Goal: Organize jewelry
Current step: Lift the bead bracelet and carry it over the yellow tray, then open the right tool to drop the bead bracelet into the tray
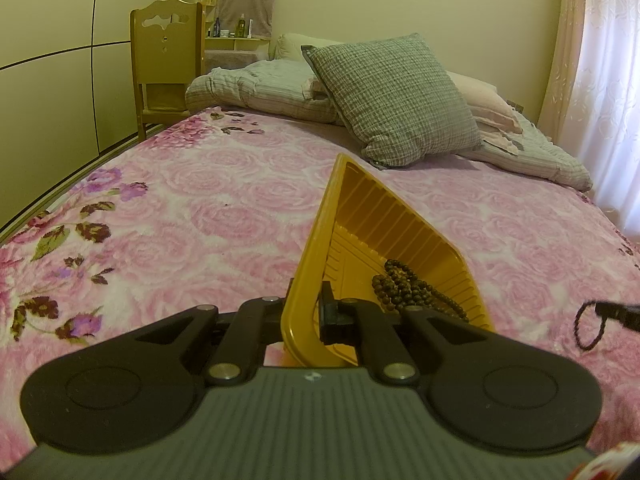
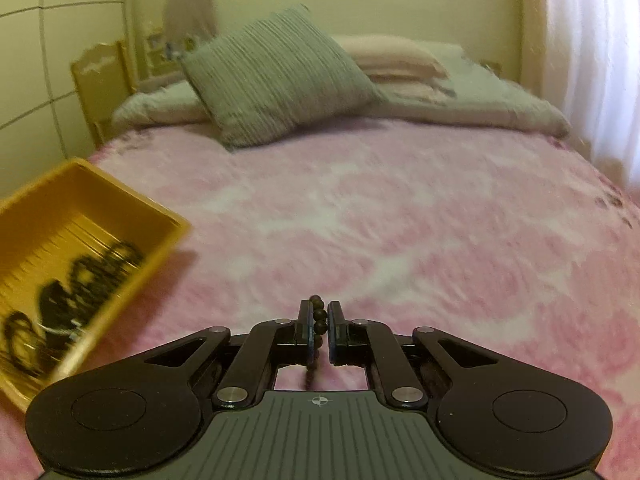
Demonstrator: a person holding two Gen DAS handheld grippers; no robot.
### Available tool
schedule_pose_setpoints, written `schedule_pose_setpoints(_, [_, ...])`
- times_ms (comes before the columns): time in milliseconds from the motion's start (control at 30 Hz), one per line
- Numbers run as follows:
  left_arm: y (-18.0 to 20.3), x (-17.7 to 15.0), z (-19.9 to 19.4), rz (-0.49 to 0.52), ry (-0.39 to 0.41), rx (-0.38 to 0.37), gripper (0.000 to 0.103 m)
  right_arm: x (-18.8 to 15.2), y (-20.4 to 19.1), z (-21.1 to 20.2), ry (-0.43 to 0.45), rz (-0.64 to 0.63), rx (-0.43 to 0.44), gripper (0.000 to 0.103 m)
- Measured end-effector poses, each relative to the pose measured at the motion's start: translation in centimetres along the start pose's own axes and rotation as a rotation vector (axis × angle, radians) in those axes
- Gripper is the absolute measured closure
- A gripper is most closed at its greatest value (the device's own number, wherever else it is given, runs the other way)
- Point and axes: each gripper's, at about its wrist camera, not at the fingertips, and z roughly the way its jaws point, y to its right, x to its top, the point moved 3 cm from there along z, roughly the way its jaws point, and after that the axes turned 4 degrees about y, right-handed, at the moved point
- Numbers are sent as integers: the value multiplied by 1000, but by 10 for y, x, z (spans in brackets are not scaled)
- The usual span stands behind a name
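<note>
On the pink bed point(image 1: 200, 184), the left gripper point(image 1: 306, 312) is clamping a yellow tray point(image 1: 320, 240) already holding dark beads point(image 1: 408, 288), while the right gripper point(image 2: 319, 322) is pinching another bead strand point(image 2: 319, 314), not yet in the tray

Bed point(image 1: 240, 184) covered by pink rose-patterned blanket point(image 2: 400, 220). At its head: grey checked cushion point(image 1: 394, 100), folded grey quilt point(image 1: 256, 88), pink pillows point(image 1: 484, 100) (stacked behind the cushion).

no readable text, labels or numbers anywhere

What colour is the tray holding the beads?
Yellow. The tray shows best in the left wrist view, with dark brown beads inside.
</note>
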Motion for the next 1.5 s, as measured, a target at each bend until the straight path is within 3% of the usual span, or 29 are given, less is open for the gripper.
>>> schedule_pose_setpoints(433, [0, 0, 0, 0, 0, -1, 97, 56, -76, -22, 111, -57, 216, 96])
schedule_pose_setpoints(833, [1, 1, -1, -6, 0, -2, 97, 56, -152, -8, 44, -115, 427, 96])
schedule_pose_setpoints(1100, [1, 2, -2, -6, 0, -3, 97, 43, -185, -1, 10, -144, 499, 96])
schedule_pose_setpoints(1433, [1, 1, -2, -8, 0, -3, 97, 39, -193, 7, 1, -114, 546, 96])
schedule_pose_setpoints(1467, [1, 1, -2, -8, -1, -3, 97, 40, -192, 7, 4, -104, 552, 95])
schedule_pose_setpoints(1500, [2, 0, -2, -9, -2, -3, 97, 40, -191, 7, 9, -94, 550, 87])
